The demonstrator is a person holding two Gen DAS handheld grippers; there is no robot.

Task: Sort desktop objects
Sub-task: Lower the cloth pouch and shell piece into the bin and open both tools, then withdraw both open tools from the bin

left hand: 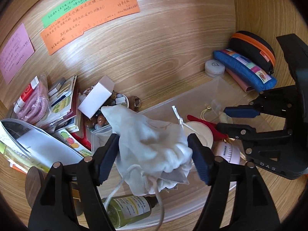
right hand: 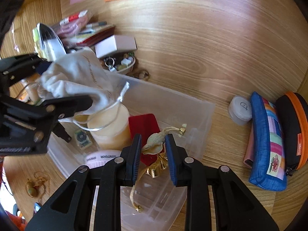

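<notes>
My left gripper (left hand: 153,152) is shut on a white drawstring cloth pouch (left hand: 152,140) and holds it above a clear plastic bin (left hand: 194,98). The pouch also shows in the right wrist view (right hand: 80,77), with the left gripper (right hand: 63,88) at the left. My right gripper (right hand: 153,152) holds a seashell charm (right hand: 155,141) with gold cord between its fingers, just above the bin (right hand: 192,111). In the left wrist view the right gripper (left hand: 227,119) sits over the bin's right side. The bin holds a cream jar (right hand: 109,129), a red card (right hand: 143,123) and a pink round case (right hand: 100,156).
A pile of booklets, a white box (left hand: 96,99) and a bowl of beads (right hand: 123,63) lies left of the bin. A blue pencil case (right hand: 266,140), a black-orange case (right hand: 294,127) and a small white tub (right hand: 240,109) lie at the right. Coloured notes (left hand: 90,19) are stuck on the wood.
</notes>
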